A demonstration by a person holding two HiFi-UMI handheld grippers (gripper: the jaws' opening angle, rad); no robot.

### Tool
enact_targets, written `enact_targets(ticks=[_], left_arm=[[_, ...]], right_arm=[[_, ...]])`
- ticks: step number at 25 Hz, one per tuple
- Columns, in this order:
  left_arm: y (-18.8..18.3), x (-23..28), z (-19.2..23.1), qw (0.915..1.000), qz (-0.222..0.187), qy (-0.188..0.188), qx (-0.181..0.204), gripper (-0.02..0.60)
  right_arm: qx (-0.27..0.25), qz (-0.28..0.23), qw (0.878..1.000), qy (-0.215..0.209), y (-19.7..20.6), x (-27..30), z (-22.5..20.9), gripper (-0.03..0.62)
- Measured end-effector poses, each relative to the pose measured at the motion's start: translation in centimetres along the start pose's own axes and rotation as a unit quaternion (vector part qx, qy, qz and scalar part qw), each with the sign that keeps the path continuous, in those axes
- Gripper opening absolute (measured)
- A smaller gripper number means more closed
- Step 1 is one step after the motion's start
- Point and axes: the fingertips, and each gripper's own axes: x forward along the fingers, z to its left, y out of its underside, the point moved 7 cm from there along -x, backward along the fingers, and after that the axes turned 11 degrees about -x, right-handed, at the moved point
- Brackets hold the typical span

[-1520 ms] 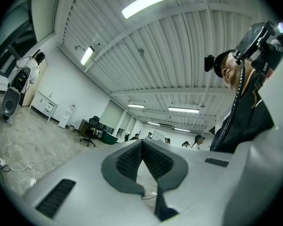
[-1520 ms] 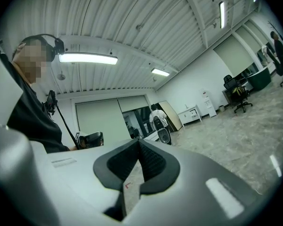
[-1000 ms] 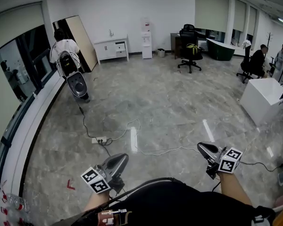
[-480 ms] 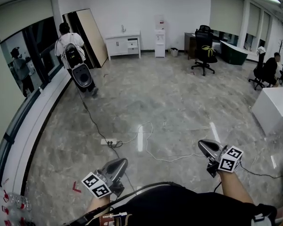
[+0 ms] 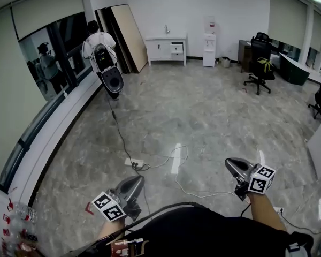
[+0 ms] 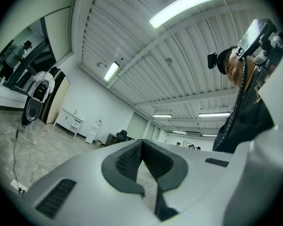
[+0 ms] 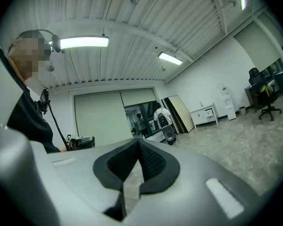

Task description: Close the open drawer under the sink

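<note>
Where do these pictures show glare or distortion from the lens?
Head view: a white glare streak lies on the glossy floor, and the walls bow outward. Left gripper view: the ceiling lamp is blown out, the corners black. Right gripper view: black corners too, one bright strip light.

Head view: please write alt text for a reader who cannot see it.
Two hand-held grippers, the left gripper and the right gripper, fingers closed and empty, point across a grey marble floor. Far off, a white sink cabinet stands at the far end, with a person wearing a backpack to its left. A power strip lies on the floor.
</note>
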Motion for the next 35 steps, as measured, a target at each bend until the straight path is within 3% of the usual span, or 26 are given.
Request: enact_targets(ticks=[8,15,21,29,35], left_arm=[[-0.3,12.8,0.4,0.9997,-0.009,-0.005,0.020,0.000],[-0.8,19.4,4.3,0.9999,0.006,-0.002,0.010,0.000],[-1.3,23.8,10.0,0.9994,0.021,0.027,-0.003,0.000],[-8.7,28.3,20.4,0.9958,0.033,0.084,-0.010,0.000],[-15.7,28.5,29.1,0.9940,0.037,0.102,0.005,0.000]], right_arm=[[-0.043,0.016,0.998,-0.038,-2.9,0.6,-12.0,-0.003],[-0.036,0.034,0.999,-0.020,-1.3,1.0,-18.4,-0.003],[-0.036,0.045,0.998,0.010,-1.2,4.1,-22.0,-0.003],[-0.050,0.044,0.995,0.077,-4.6,12.6,-25.5,-0.003],[-0.065,0.033,0.994,0.079,-6.9,23.6,-26.6,-0.003]])
